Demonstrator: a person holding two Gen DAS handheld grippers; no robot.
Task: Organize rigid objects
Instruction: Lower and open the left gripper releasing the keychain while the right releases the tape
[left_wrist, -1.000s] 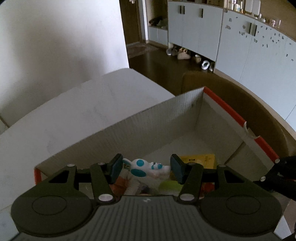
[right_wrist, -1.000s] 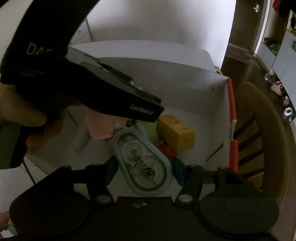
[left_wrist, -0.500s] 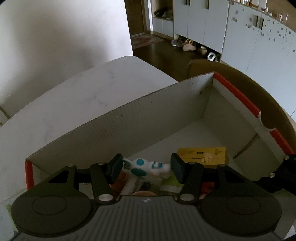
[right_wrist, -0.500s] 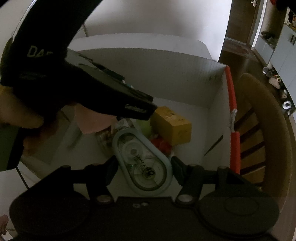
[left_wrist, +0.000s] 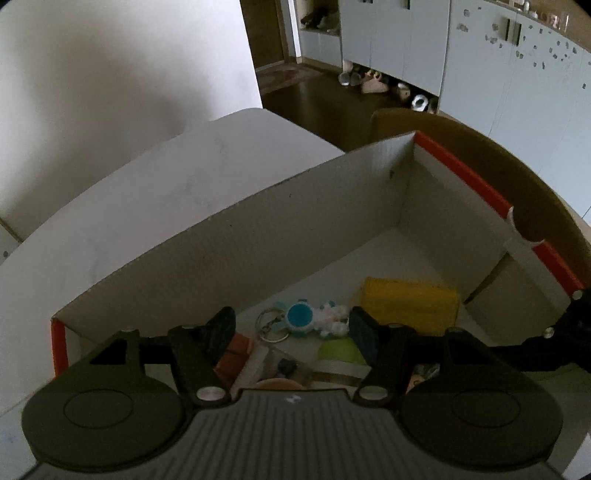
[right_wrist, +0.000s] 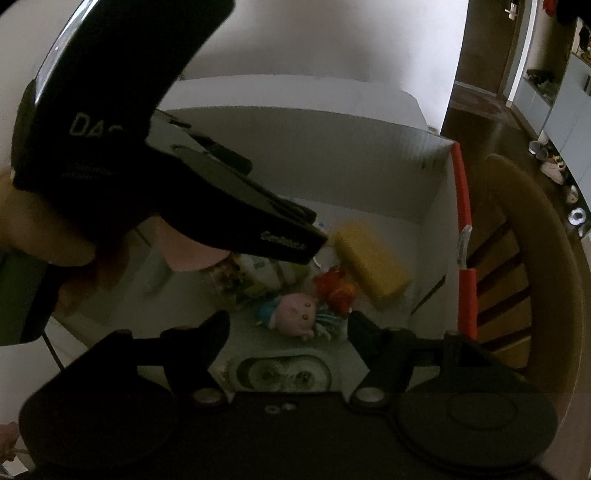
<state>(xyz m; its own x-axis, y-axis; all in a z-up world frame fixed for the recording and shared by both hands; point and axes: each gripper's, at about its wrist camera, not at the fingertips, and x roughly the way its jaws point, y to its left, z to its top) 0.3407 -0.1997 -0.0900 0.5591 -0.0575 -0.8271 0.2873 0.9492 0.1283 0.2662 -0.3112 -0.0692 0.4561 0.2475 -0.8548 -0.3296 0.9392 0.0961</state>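
Both views dim, underexposed, slightly grainy. Brightest area: white wall (left_wrist: 122, 85) at upper left, soft diffuse light. Box interior (left_wrist: 332, 236) in shadow. Strong fisheye bending at edges, dark corners. Correction tape (right_wrist: 282, 373) below right-hand jaws motion-blurred.

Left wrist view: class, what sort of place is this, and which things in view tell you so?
Probably a home, near the entrance: shoes lie on the floor under pale cabinets, and a wooden chair stands behind the toy-filled box.
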